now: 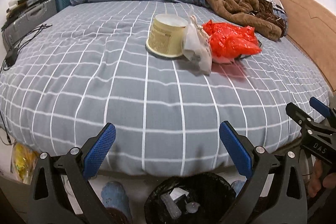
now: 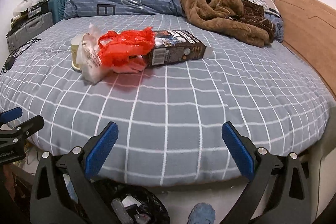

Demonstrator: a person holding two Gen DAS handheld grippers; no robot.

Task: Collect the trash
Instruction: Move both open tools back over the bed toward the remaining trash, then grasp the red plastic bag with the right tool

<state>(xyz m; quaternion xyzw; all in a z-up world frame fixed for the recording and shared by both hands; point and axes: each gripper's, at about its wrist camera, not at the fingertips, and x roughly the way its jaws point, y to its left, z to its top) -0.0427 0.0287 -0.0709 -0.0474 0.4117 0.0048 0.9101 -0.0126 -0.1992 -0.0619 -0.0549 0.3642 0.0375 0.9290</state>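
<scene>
Both grippers, left (image 1: 167, 140) and right (image 2: 169, 139), are wide open holding nothing, with the red bag (image 1: 231, 39) far above the fingers, mid-frame on the bed (image 1: 147, 98).

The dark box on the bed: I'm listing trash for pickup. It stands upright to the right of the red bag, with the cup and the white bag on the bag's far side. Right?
Not quite. The dark box lies flat on its side, not upright, as the right wrist view shows. The rest holds: it is right of the red bag, with the white bag and the cup on the bag's other side.

Upturned cream paper cup (image 1: 167, 36), crumpled white bag (image 1: 197, 44), red plastic bag (image 1: 231, 40), dark carton (image 2: 175, 48) — clustered, touching, mid-bed.
</scene>
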